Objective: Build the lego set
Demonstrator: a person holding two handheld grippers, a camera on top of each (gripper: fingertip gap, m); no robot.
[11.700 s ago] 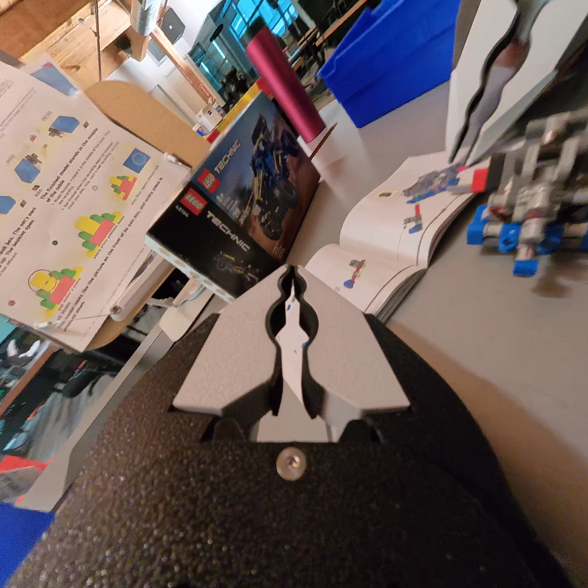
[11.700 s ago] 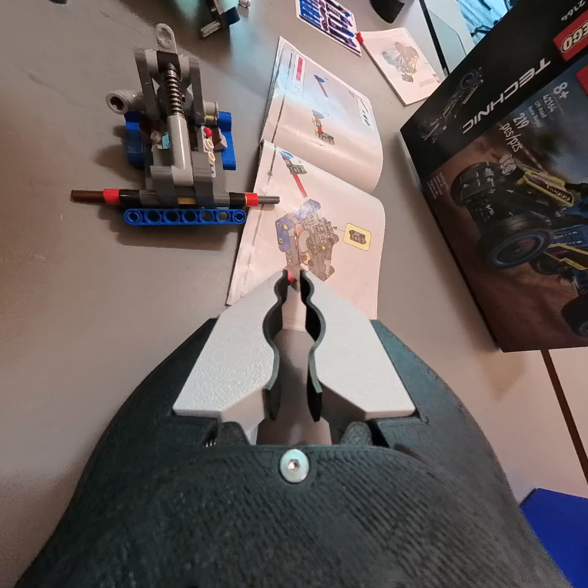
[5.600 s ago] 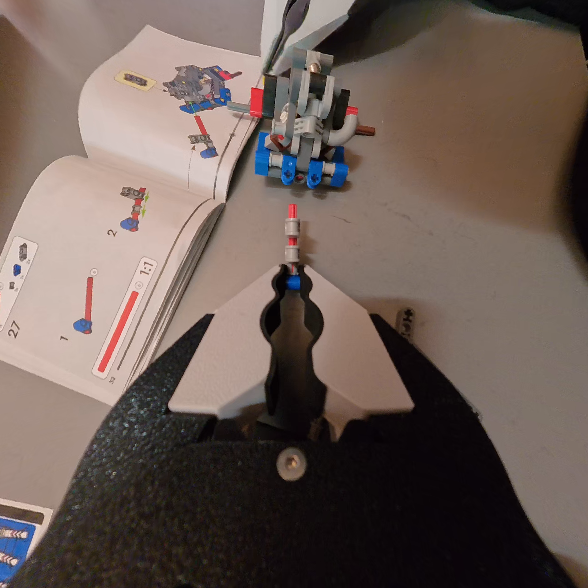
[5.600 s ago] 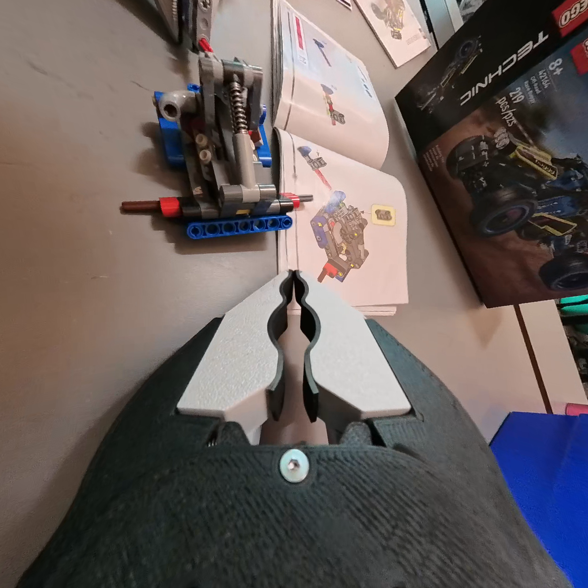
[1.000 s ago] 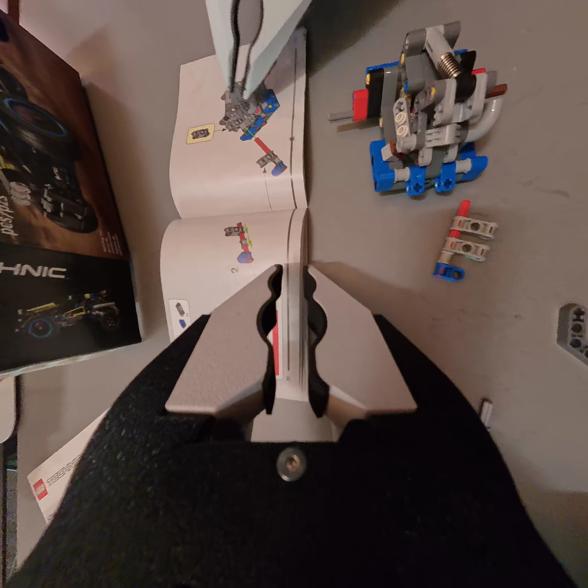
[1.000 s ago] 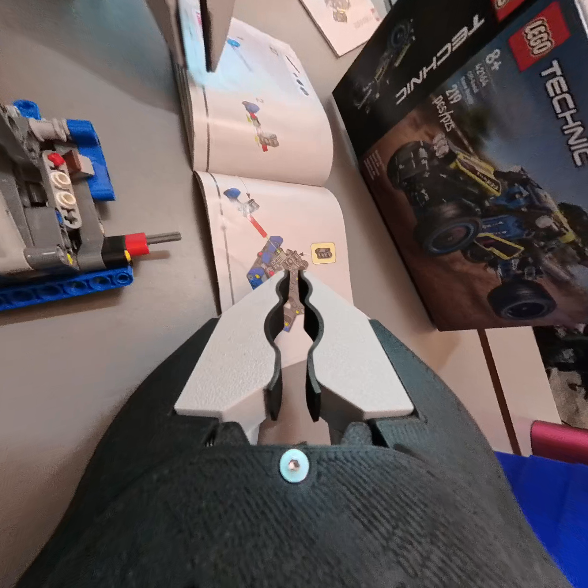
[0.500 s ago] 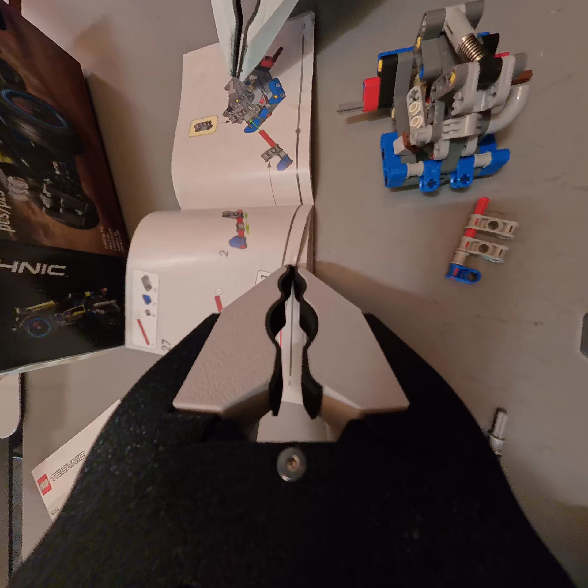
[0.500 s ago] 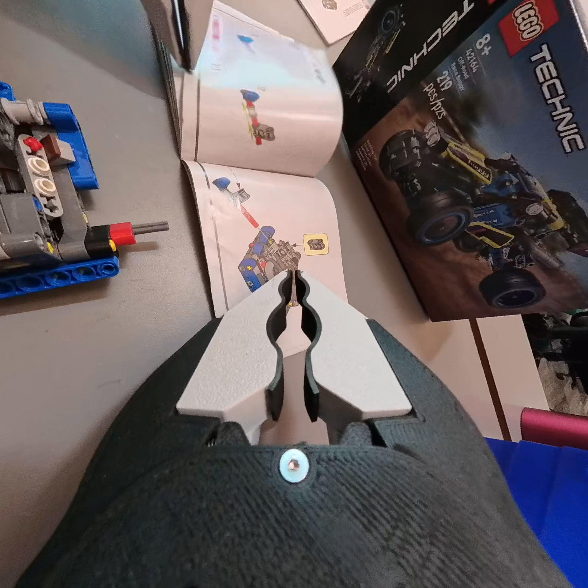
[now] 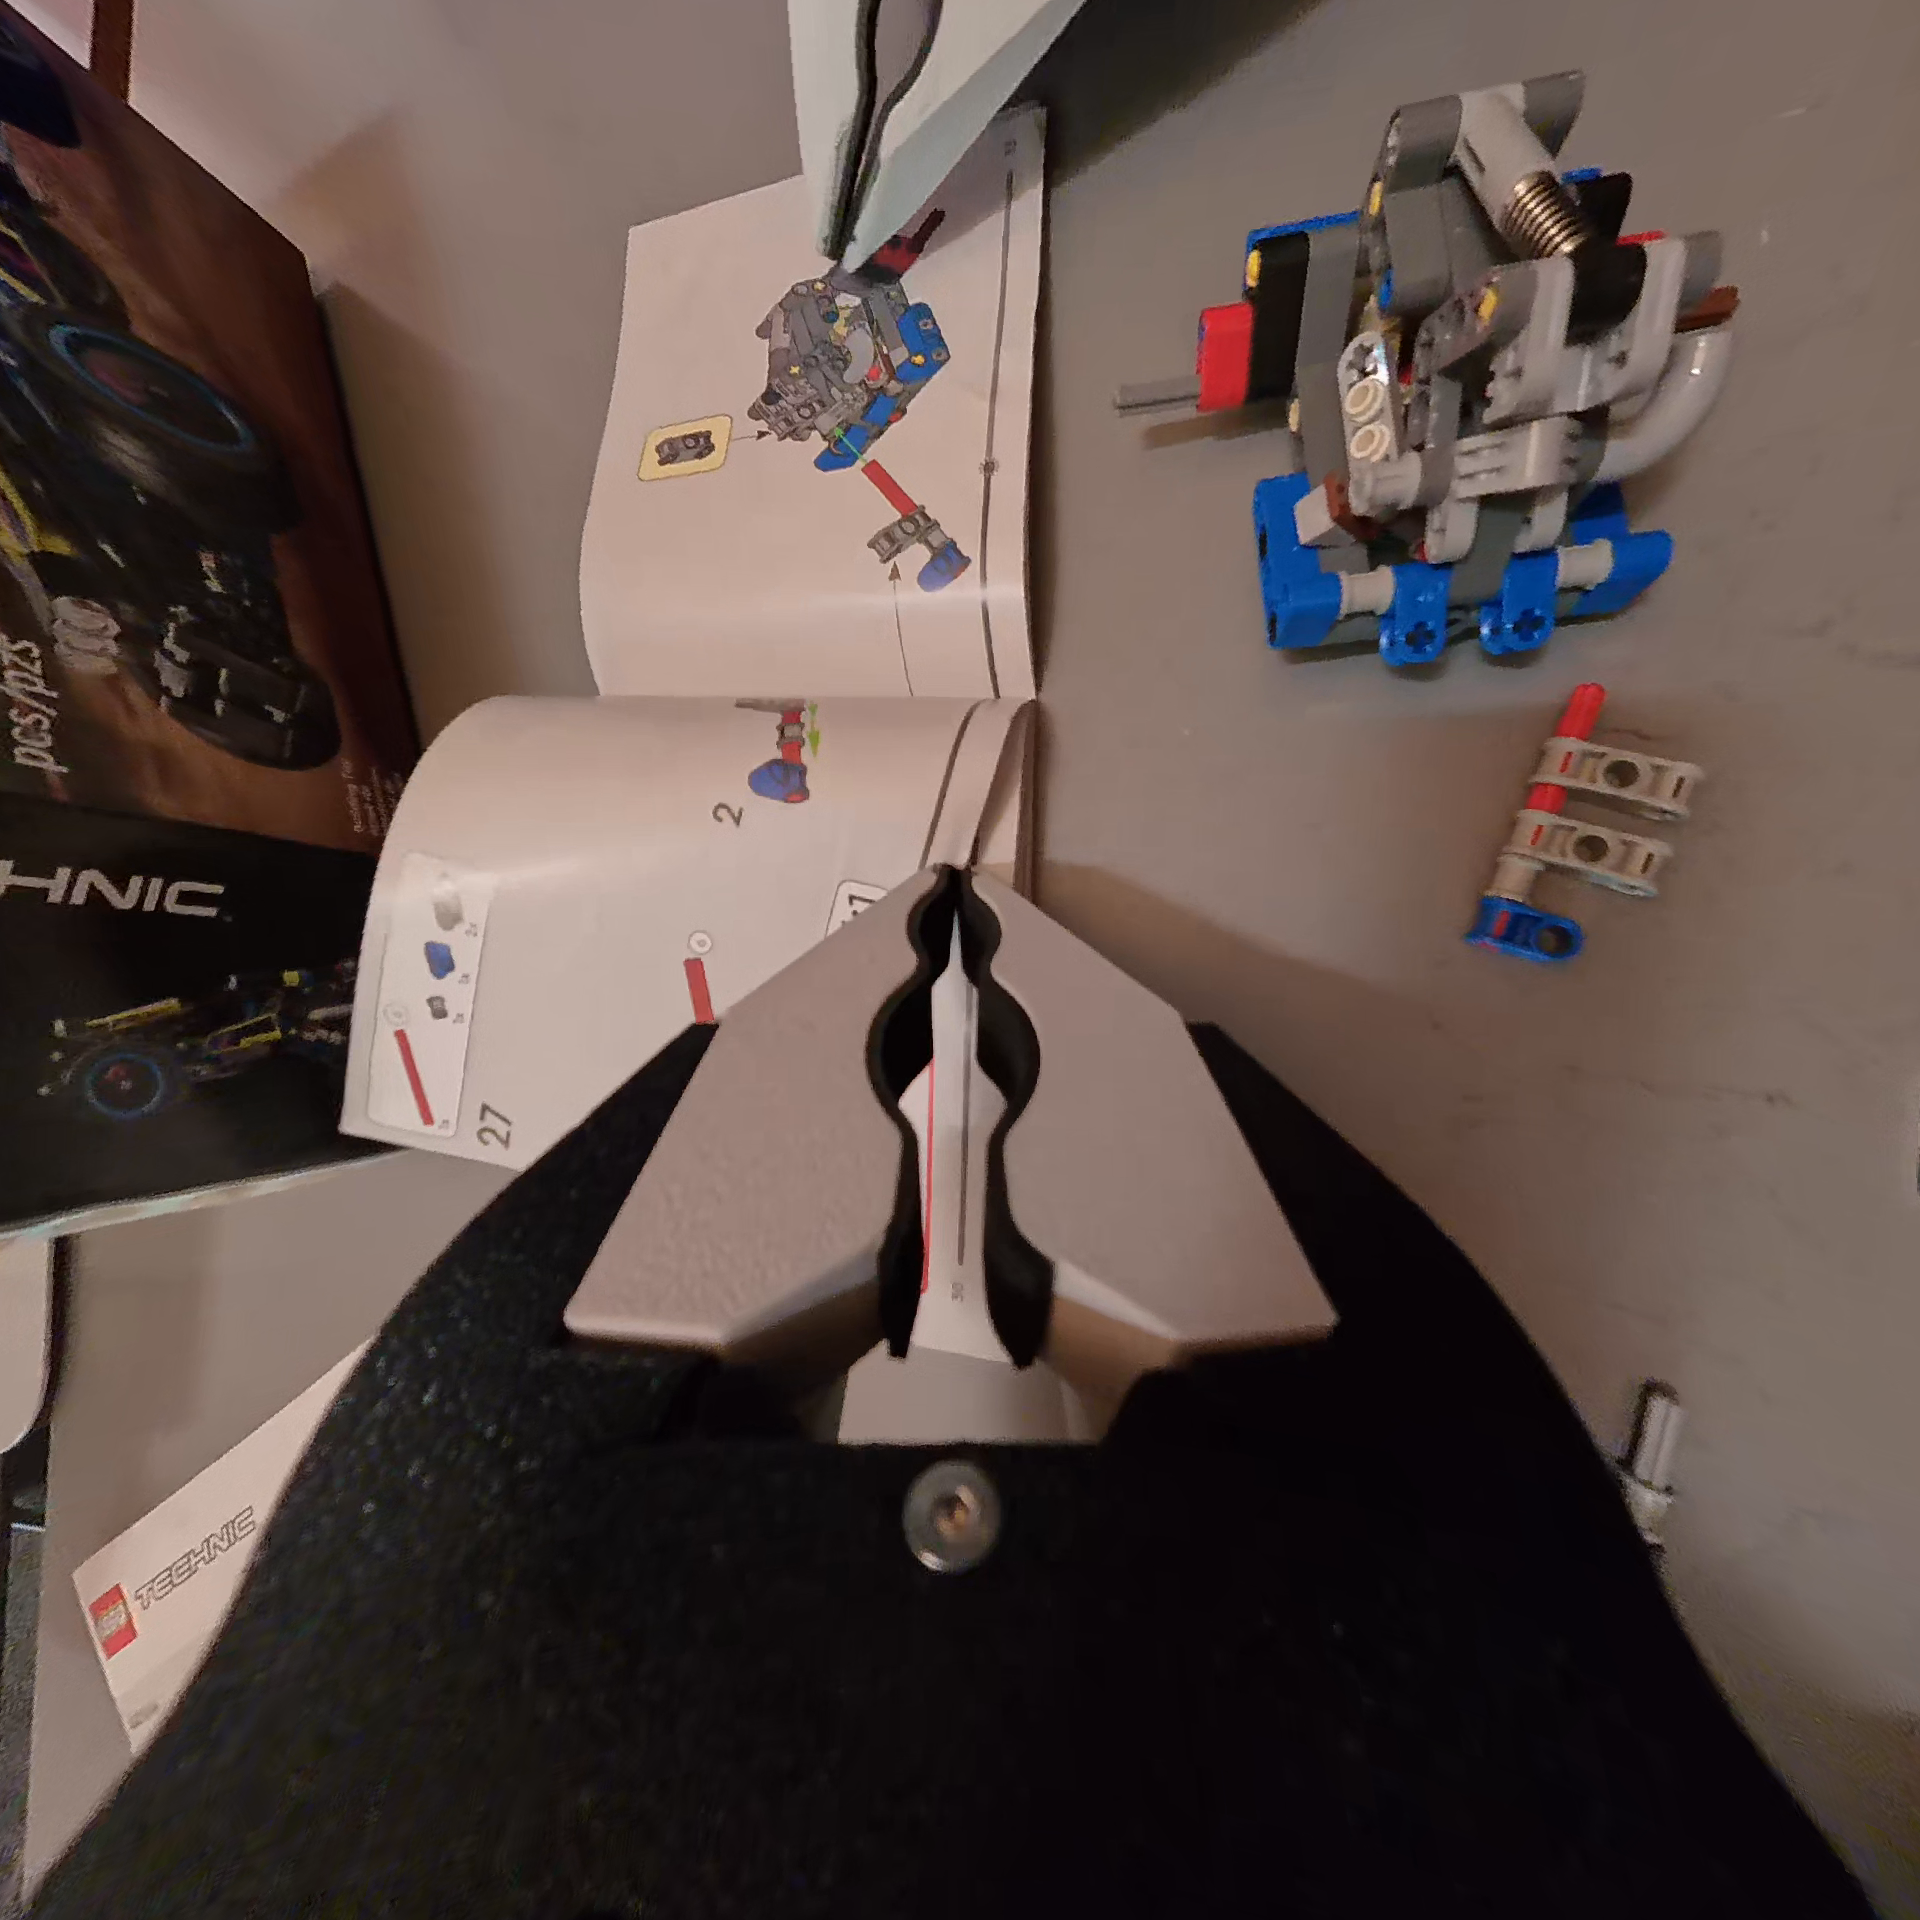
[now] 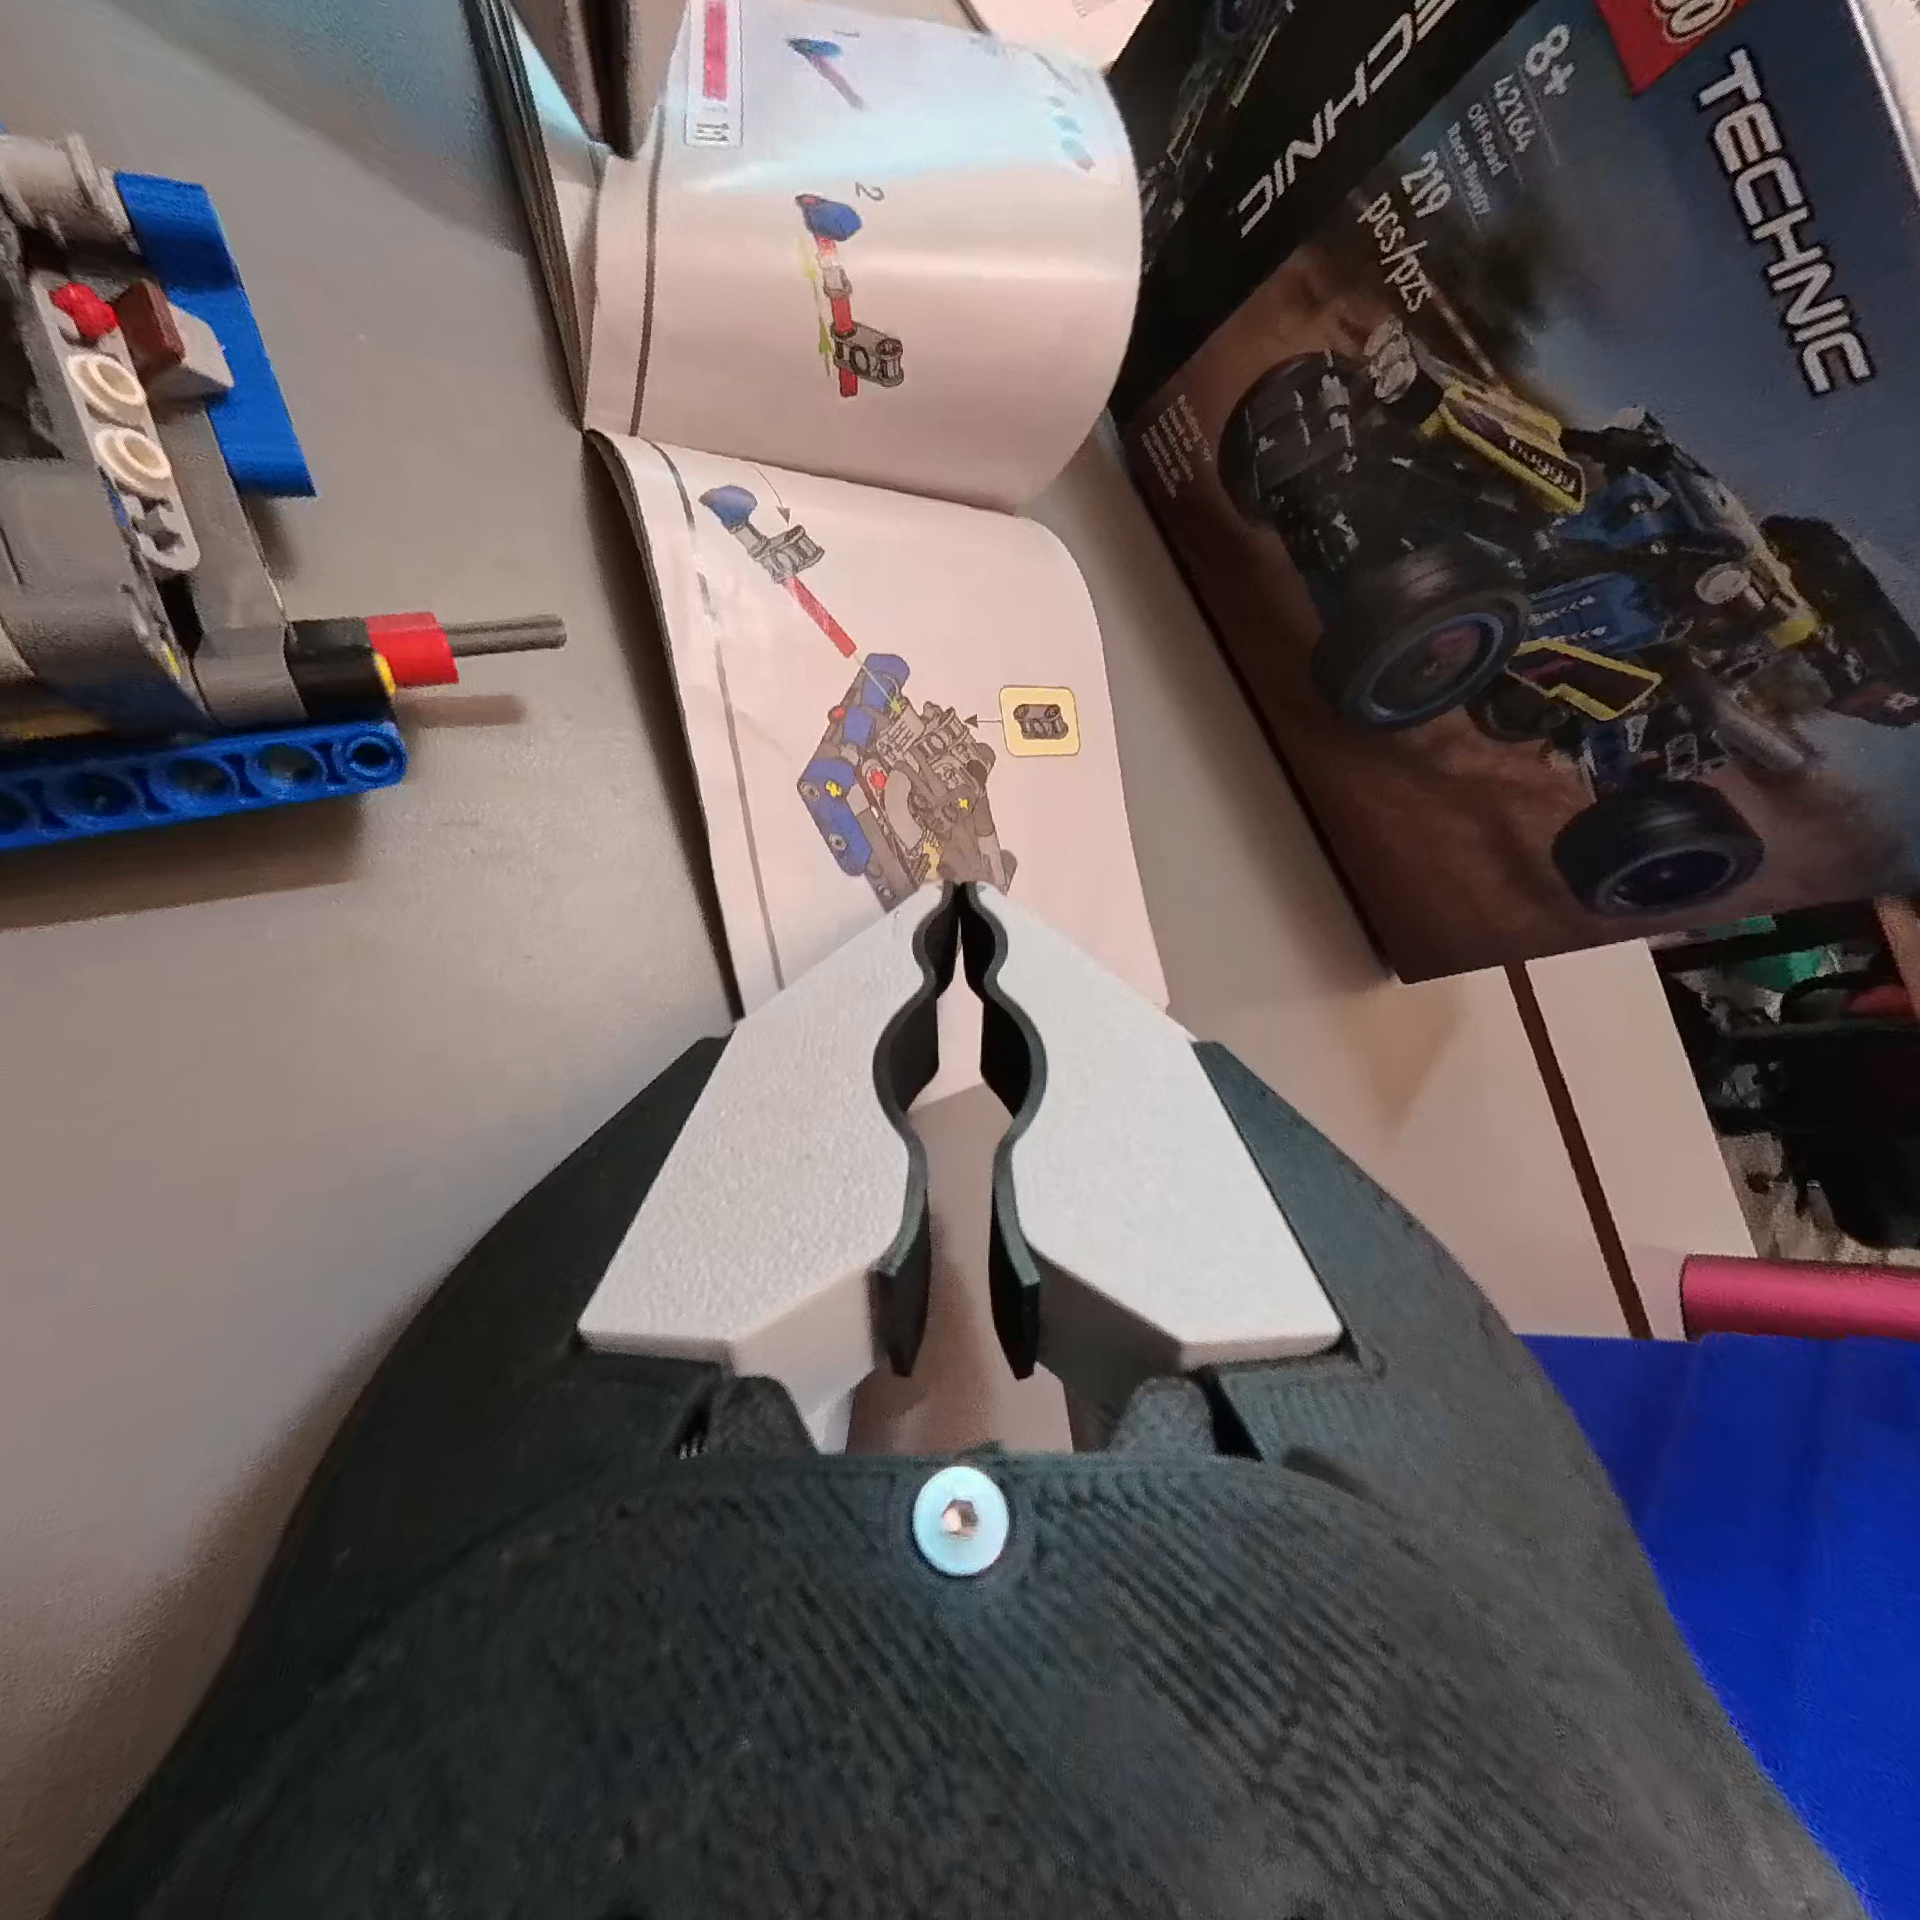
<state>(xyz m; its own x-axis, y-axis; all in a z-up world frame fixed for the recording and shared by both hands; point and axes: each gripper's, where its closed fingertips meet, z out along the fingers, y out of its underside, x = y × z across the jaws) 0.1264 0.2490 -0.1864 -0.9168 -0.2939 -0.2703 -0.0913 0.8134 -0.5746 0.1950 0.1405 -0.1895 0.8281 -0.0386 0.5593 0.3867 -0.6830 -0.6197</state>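
A: So, counting from the biggest down, we have one grey table (image 9: 1351, 1143) and one set box (image 10: 1558, 520) lying at its edge beside the booklet.

B: We count one open instruction booklet (image 9: 810, 520) too, two pages showing, with a second, thinner leaflet (image 9: 187, 1579) partly under our left gripper's body.

A: Then one partly built model (image 9: 1455, 416), grey on a blue base, with one spring on top and a red-tipped axle sticking out toward the booklet. It stands on the table just beside the booklet's edge.

B: Near it lies one small sub-assembly (image 9: 1569, 831): one red axle, two grey connectors, one blue end piece. One loose grey pin (image 9: 1652, 1444) sits well apart from it.

A: And the grippers, two. Our left gripper (image 9: 954, 883) is over the booklet's near page, tips clenched together; whether paper is pinched we cannot tell.

B: Our right gripper (image 10: 958, 896) is closed and empty over the far page, above the printed model.
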